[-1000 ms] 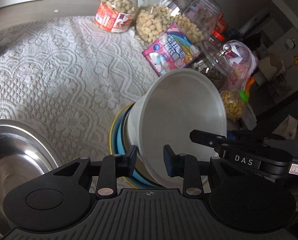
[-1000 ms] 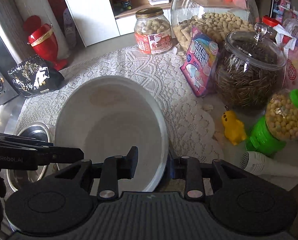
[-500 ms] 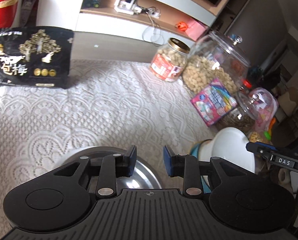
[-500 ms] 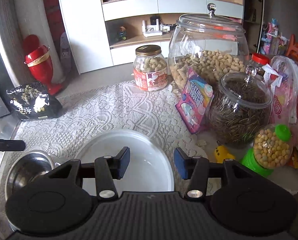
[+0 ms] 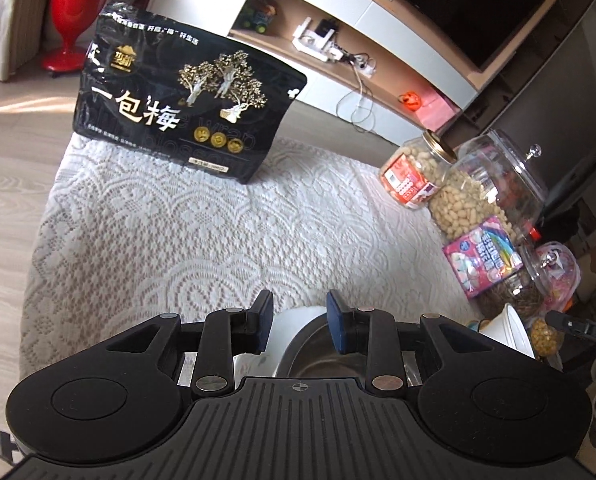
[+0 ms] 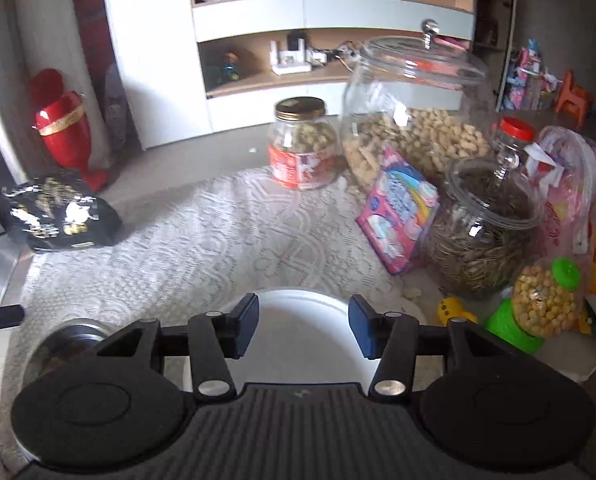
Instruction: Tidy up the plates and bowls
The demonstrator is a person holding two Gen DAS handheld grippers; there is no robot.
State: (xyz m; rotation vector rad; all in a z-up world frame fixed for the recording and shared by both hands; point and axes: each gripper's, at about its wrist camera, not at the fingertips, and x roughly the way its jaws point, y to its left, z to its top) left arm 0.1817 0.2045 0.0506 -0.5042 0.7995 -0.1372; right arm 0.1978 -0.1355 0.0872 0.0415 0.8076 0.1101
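In the left wrist view my left gripper [image 5: 300,326] is open over the rim of a steel bowl [image 5: 318,360], with a white dish [image 5: 286,340] showing beside it under the left finger. A white bowl [image 5: 506,330] stands at the far right by the other gripper's tip. In the right wrist view my right gripper [image 6: 303,330] is open and empty above that white bowl [image 6: 298,344]. The steel bowl [image 6: 68,340] sits to its left on the lace tablecloth [image 6: 202,248].
A black snack bag [image 5: 186,108] stands at the far left of the table. Jars of nuts [image 6: 304,142], a big peanut jar [image 6: 414,120], a seed jar [image 6: 482,228], a pink packet [image 6: 398,210] and toys [image 6: 538,312] crowd the right side.
My right gripper let go of the white bowl, opened and pulled back. My left gripper swung left from the white bowl to above the steel bowl.
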